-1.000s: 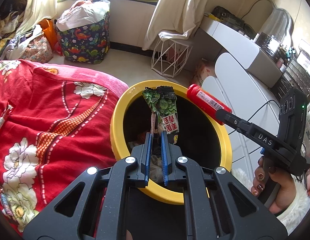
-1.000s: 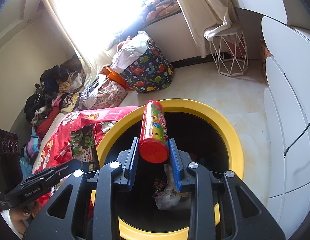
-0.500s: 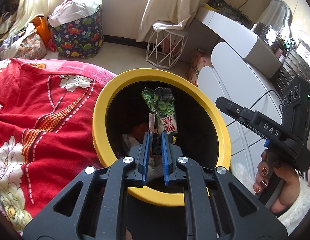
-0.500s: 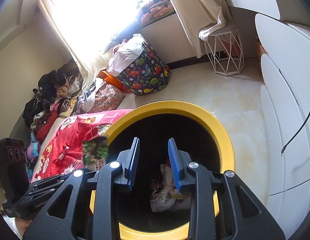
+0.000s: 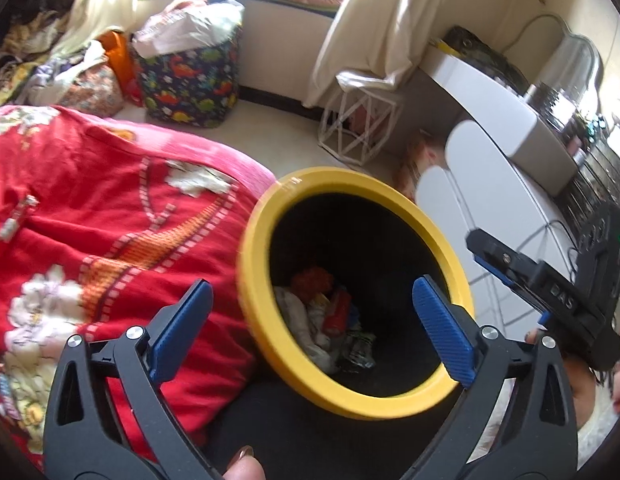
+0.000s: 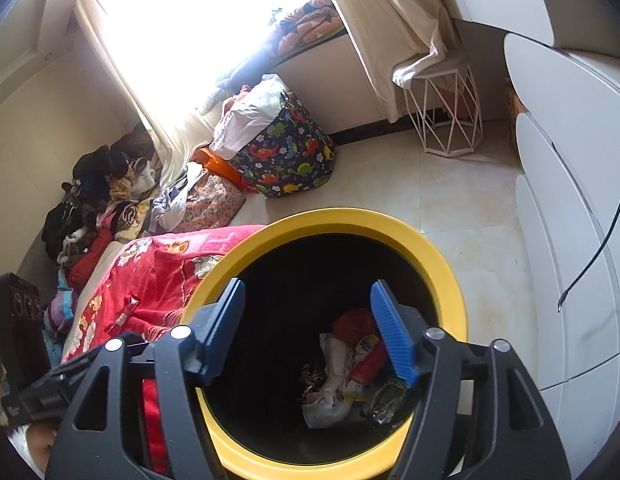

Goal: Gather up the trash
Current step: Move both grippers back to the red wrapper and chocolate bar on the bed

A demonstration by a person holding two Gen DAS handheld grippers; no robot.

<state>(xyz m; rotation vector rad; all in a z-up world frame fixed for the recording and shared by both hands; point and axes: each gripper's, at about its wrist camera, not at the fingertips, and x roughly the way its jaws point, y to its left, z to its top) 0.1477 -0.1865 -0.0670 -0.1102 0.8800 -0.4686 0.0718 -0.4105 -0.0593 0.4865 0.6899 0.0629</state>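
A black bin with a yellow rim [image 5: 350,178] [image 6: 342,220] stands on the floor beside the bed. At its bottom lies a heap of trash [image 5: 310,320] [image 6: 334,376]. In the heap are a red tube [image 6: 370,360] and a green wrapper [image 5: 358,350] [image 6: 386,400]. My left gripper [image 5: 312,328] hovers over the bin's near left rim. Its jaws are opening wide and nothing is between them. My right gripper [image 6: 308,332] hangs over the bin's mouth. Its jaws are also opening and hold nothing.
A red floral blanket [image 5: 109,220] [image 6: 149,280] covers the bed left of the bin. A dinosaur-print bag [image 5: 189,80] [image 6: 285,152] and a white wire stool [image 5: 362,128] [image 6: 446,108] stand by the far wall. White cabinets [image 5: 490,184] [image 6: 570,200] line the right side.
The red tube left my right gripper and dropped into the bin, then its jaws widened. My left gripper opened and the green wrapper fell in. The left view shifted left.
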